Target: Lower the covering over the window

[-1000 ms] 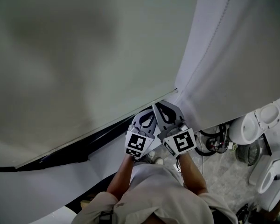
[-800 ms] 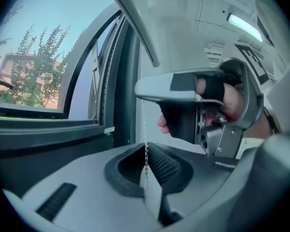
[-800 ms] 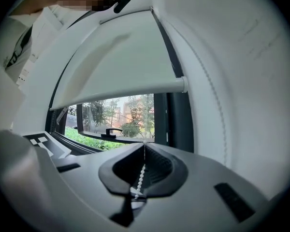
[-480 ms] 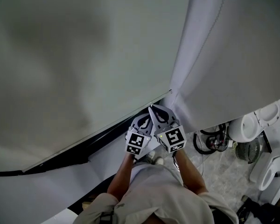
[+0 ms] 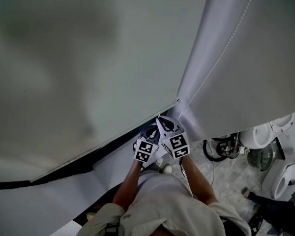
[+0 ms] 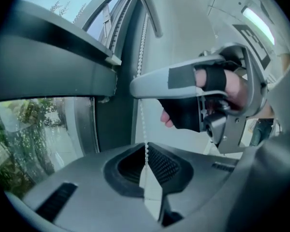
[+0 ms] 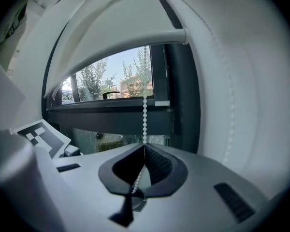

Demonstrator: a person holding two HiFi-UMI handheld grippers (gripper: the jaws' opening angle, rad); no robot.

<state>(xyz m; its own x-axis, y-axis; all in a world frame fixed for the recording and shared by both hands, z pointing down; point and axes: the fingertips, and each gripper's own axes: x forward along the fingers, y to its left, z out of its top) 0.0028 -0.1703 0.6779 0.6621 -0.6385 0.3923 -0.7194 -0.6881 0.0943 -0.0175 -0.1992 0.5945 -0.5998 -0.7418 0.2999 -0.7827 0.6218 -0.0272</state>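
Observation:
A pale roller blind (image 5: 88, 58) fills most of the head view, and its bottom bar (image 5: 113, 132) slants above the dark window frame. A white bead chain (image 6: 144, 42) hangs beside the window. My left gripper (image 5: 151, 132) is shut on this chain, which runs down into the closed jaws of the left gripper (image 6: 146, 150). My right gripper (image 5: 161, 122) sits just beside the left one and also pinches the bead chain (image 7: 145, 108), with the right gripper (image 7: 144, 150) closed on it. The blind's bottom bar (image 7: 135, 40) curves above the glass. The right gripper (image 6: 208, 95) and its hand show in the left gripper view.
The dark window frame (image 5: 78, 163) runs under the blind. A white wall (image 5: 255, 58) with a second chain strand stands to the right. On the floor at the lower right are a fan (image 5: 260, 159), coiled cables (image 5: 221, 149) and white fixtures (image 5: 285, 181).
Both grippers have drawn downward together along the chain and look smaller in the head view. The blind's bottom corner sits a little lower than before.

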